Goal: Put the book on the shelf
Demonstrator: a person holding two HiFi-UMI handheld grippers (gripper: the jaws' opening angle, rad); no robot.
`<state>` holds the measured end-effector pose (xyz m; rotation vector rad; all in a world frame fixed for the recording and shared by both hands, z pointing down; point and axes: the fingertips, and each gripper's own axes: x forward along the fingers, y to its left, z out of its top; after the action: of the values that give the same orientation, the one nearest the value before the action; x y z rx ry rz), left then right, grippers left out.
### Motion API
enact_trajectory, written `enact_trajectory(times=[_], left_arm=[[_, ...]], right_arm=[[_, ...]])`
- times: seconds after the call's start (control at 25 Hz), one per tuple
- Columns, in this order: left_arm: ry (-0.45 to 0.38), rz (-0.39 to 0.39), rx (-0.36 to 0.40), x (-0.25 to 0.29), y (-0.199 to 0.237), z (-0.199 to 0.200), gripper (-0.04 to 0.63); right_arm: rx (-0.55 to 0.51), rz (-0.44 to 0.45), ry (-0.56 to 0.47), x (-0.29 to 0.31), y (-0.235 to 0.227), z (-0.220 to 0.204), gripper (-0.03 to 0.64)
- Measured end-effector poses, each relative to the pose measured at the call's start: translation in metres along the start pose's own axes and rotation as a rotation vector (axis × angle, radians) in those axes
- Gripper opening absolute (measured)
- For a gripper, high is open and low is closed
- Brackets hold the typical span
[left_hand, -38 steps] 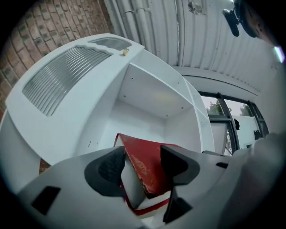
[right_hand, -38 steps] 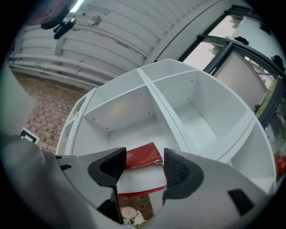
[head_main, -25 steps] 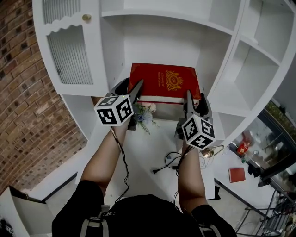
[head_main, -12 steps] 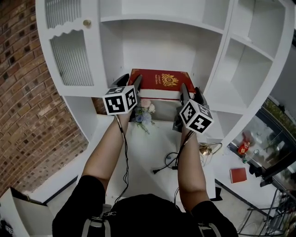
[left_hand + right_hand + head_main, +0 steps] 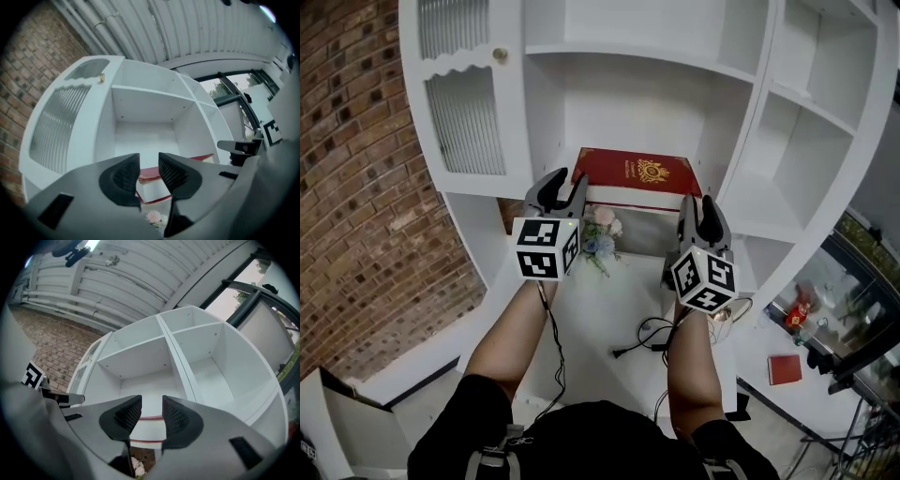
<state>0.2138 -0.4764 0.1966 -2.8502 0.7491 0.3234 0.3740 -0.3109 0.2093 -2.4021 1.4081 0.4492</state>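
Note:
The red book [image 5: 637,171] with a gold crest lies flat on the floor of the middle shelf compartment [image 5: 628,103], its near edge over the shelf's front. My left gripper [image 5: 559,187] hangs just in front of the book's left corner and my right gripper [image 5: 700,216] in front of its right corner, both apart from it. In the left gripper view the book [image 5: 151,186] shows beyond the left gripper [image 5: 147,159]. The right gripper [image 5: 151,400] frames the book's page edge [image 5: 151,428]. Both pairs of jaws are closing with nothing between them.
A small bunch of flowers [image 5: 598,234] sits under the shelf, between my arms. A ribbed-glass cabinet door [image 5: 467,117] is at the left and more compartments [image 5: 825,103] at the right. A black cable [image 5: 642,337] lies on the white top below. A brick wall [image 5: 356,187] stands left.
Both grippers have let go of the book's sides and drawn back toward me. The book has settled flat on the shelf. Both pairs of jaws have narrowed.

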Motion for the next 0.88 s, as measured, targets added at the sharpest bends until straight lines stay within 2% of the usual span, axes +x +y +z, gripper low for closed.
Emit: enact_trajectory(times=[0.08,0.12,0.2,0.36,0.6,0.8,0.88], left_arm=[[-0.029,0.021,0.075,-0.023,-0.007,0.003,0.042],[-0.031,0.025,0.084,-0.034,-0.01,0.001,0.026],[-0.014,0.018,0.053,-0.054,-0.015,-0.011,0.015],[0.057,-0.013,0.001,-0.081,-0.025,-0.049,0.015],[0.191,-0.032,-0.058,-0.11,-0.031,-0.111,0.014],[0.226,-0.03,-0.01,-0.127,-0.037,-0.126,0.014],[0.232,-0.038,-0.024,-0.131,-0.042,-0.13,0.014]], right_arm=[[-0.031,0.017,0.007,-0.014,0.01,-0.006,0.116],[-0.041,0.02,0.012,-0.022,0.014,-0.01,0.086],[-0.052,0.029,0.026,-0.036,0.022,-0.021,0.018],[-0.05,0.074,0.094,-0.06,0.042,-0.052,0.012],[-0.04,0.073,0.209,-0.093,0.057,-0.102,0.012],[-0.031,0.065,0.232,-0.109,0.063,-0.11,0.014],[-0.027,0.06,0.24,-0.113,0.064,-0.112,0.014]])
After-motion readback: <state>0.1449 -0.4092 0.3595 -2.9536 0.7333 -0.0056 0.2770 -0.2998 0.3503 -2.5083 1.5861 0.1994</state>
